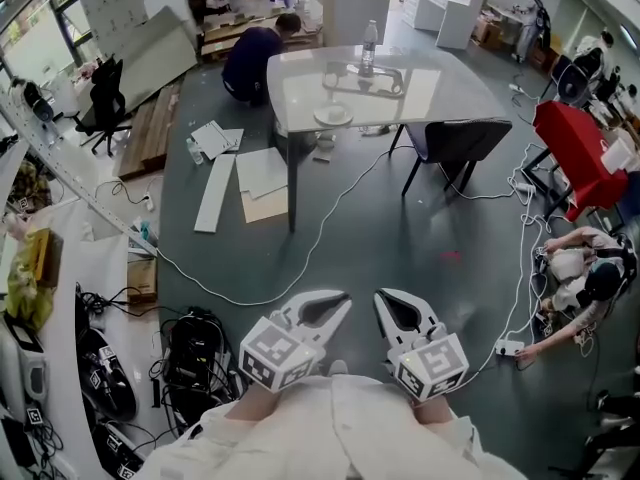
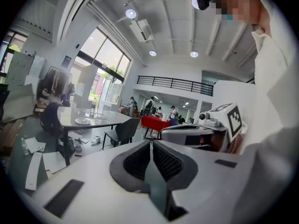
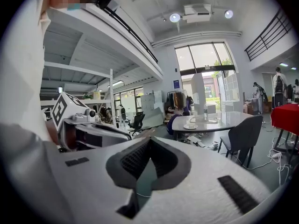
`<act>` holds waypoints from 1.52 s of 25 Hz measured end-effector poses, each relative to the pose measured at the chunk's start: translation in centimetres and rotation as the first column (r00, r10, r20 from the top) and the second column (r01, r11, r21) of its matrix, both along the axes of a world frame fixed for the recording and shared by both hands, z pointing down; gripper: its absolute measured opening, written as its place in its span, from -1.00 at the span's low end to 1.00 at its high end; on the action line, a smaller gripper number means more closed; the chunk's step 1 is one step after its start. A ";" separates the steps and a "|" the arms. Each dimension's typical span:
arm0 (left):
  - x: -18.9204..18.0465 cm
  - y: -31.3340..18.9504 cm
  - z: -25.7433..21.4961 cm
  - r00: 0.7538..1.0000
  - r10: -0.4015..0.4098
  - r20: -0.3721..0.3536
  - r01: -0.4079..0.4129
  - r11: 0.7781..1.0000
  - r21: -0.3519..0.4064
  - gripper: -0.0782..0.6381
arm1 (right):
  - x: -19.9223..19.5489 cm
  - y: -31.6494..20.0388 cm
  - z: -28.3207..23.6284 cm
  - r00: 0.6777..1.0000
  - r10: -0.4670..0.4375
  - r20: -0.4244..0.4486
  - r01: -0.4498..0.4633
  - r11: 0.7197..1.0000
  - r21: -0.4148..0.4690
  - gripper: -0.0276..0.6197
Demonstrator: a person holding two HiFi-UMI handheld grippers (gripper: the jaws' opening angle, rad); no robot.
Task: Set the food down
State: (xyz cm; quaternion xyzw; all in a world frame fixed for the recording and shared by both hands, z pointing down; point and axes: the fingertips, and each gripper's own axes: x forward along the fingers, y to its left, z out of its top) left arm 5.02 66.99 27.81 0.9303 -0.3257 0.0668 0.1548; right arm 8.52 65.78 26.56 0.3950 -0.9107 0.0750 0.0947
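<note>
No food shows between the jaws of either claw: the left claw [image 1: 338, 306] is clenched on nothing, its dark ribbed pads pressed together, and the right claw [image 1: 388, 306] beside it is clenched and empty too. Both are held low and close to the person's body. The only likely resting place for food is a small white round plate [image 1: 333, 115] far ahead of both claws, and it is too small to tell whether anything lies on it. So the setting-down looks either finished or not in hand at all, and nothing is being carried. The plate sits at the near edge of a pale glossy worktop [image 1: 450, 93], with a shallow metal tray [image 1: 365, 80] and a clear plastic bottle [image 1: 368, 46] beyond it. A dark chair [image 1: 460, 138] stands to the right of the worktop. Between the claws and the worktop lies open grey floor [image 1: 400, 238], crossed by a white cable [image 1: 330, 218], with white boards [image 1: 262, 173] ahead to the left and a red-covered table [image 1: 575, 148] far right.
</note>
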 end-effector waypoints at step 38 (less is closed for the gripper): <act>2.6 -10.9 3.3 0.996 -0.075 -0.051 0.071 0.995 -0.075 -0.70 | 2.8 -10.2 2.6 0.991 -0.035 0.129 0.042 0.997 -0.057 -0.91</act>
